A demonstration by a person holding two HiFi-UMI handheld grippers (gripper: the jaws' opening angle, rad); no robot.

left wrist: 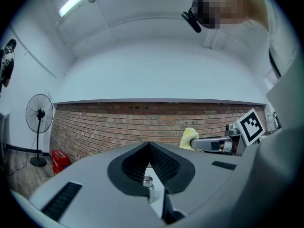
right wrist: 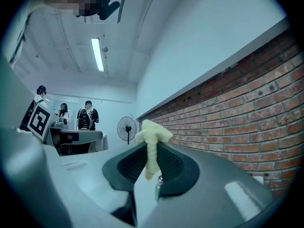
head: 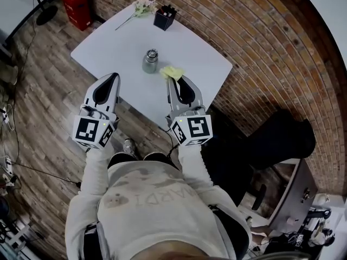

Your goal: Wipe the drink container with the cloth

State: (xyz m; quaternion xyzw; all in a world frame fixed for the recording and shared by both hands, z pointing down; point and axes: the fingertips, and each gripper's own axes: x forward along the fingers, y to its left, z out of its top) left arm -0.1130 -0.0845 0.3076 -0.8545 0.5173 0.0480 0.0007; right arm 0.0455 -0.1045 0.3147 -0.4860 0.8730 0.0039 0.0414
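On the white table [head: 108,47] the drink container [head: 150,61], a small metal-coloured vessel with a lid, stood upright near the middle, touched by neither tool. Just to its right, in the head view, sat the pale yellow cloth [head: 171,72], close beside the container but apart from it. We held the right gripper [head: 173,79] with its jaws clamped on that cloth. Its own view showed the cloth [right wrist: 152,144] pinched between the closed tips, a bunched tuft sticking out past them and a strip hanging between the pads. We could not tell whether the cloth touched the tabletop.

We held the left gripper [head: 114,76] at the table's near edge, left of the container and well apart from it. Its view showed the left gripper [left wrist: 148,144] with jaws together and nothing between them.

At the table's far end stood a black holder [head: 164,18] beside a flower sprig [head: 140,7]. A red crate [head: 77,7] sat on the floor beyond. A standing fan [left wrist: 40,115] stood by the brick wall [left wrist: 118,125], and several people [right wrist: 87,115] were at the room's far side.
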